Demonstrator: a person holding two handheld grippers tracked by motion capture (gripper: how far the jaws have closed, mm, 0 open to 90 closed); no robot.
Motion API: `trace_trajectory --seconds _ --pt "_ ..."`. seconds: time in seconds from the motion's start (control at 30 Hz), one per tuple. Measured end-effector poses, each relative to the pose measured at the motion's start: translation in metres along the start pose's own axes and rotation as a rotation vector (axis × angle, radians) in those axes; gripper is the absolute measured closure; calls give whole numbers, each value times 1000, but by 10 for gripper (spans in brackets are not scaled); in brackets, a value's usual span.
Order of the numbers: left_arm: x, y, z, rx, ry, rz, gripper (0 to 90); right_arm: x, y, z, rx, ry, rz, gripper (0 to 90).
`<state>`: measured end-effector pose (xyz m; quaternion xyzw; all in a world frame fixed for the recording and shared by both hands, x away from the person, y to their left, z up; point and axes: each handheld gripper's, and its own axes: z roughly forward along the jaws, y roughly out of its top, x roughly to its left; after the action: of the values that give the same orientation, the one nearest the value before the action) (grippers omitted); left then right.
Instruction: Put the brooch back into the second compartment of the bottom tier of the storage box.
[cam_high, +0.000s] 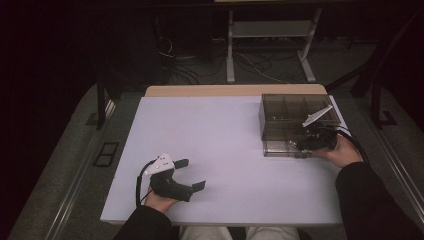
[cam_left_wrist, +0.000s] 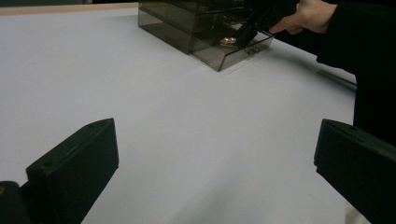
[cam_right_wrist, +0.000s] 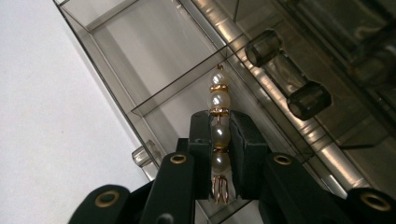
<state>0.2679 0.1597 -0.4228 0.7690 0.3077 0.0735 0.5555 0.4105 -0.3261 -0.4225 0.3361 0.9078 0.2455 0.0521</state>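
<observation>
- Pearl hair clip, a short row of pale beads with gold spacers, is sitting pinched between the pads of the right gripper, over a compartment of the smoky clear organizer box.
- That box is standing at the far right corner of the white table, with one drawer pulled out toward the near edge.
- A strip of bare wood is showing along the table's far edge; beyond it, grey floor, loose cables and the pale legs of a stand are fading into a dark room.
- In the high view the clip is too small to make out, since the right hand and its gripper are covering the drawer's front.
- In the left gripper view only a small gold glint is showing inside the drawer, under the dark tip of the far gripper.
- The lower end of the clip is being cut off behind the pads in the right gripper view.
- The left gripper is resting near the near left corner, its jaws spread wide with nothing between them, just bare table.
- The right gripper's jaws are pressing close together on the clip's beads.
</observation>
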Motion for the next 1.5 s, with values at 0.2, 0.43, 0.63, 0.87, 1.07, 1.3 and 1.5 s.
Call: trace_trajectory --seconds 0.2,0.43,0.63,0.87,1.07,1.3,1.5 --pt "0 0 -1 0 4 3 0 2 0 -1 3 10 7 780" --pt "0 0 -1 -1 4 2 0 4 2 -7 -11 3 7 756" --pt "0 0 -1 -3 2 2 0 9 3 -15 -30 -3 18 703" --pt "-1 0 -1 -3 3 2 0 13 1 -26 -73 1 65 607" --pt "-1 0 -2 -6 2 2 0 19 -2 -35 -113 -2 107 480" --pt "-1 0 -2 -6 3 1 0 29 -4 -41 -147 -1 159 283" --pt "-1 0 -2 -6 5 1 0 38 -6 -43 -182 7 199 163"
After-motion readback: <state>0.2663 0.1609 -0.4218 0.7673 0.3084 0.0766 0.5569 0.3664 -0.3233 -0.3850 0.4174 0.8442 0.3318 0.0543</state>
